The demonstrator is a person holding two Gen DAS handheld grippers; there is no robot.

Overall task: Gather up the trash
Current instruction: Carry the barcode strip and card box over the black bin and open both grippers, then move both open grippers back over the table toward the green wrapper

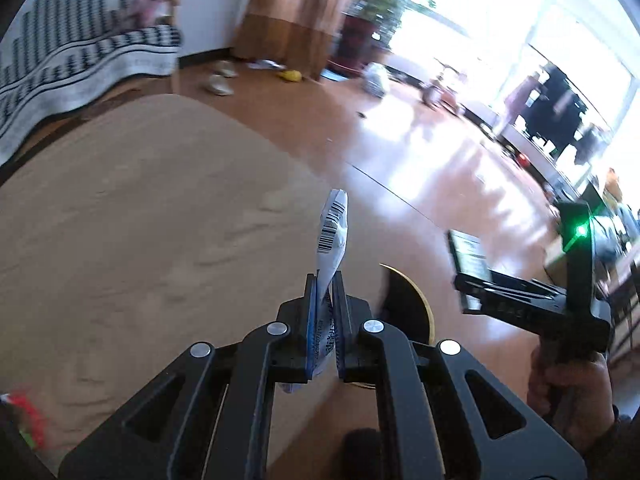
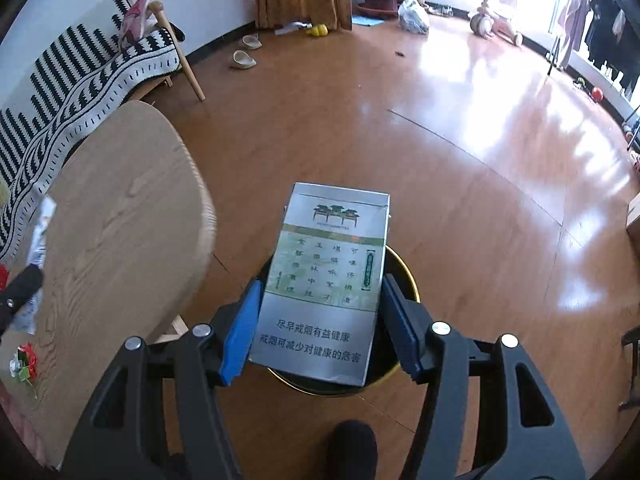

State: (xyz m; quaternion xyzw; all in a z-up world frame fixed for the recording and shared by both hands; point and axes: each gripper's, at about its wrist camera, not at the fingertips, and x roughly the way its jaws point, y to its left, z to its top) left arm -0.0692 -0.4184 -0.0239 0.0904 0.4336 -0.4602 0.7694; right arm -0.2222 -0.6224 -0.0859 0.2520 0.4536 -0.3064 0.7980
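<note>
Pinching barcoded wrapper (image 1: 333,236): left hand-held gripper (image 1: 325,300); right hand-held gripper (image 2: 320,320) clamps cig. pack (image 2: 326,280) over bin (image 2: 408,280).

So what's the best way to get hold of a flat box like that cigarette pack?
Across its two long narrow edges, near the lower half, coming in from its short end. The cigarette pack is a flat, stiff rectangle, so the blue pads press squarely on parallel sides without crushing the broad printed face. That is how the right gripper has it, above the black bin.
</note>
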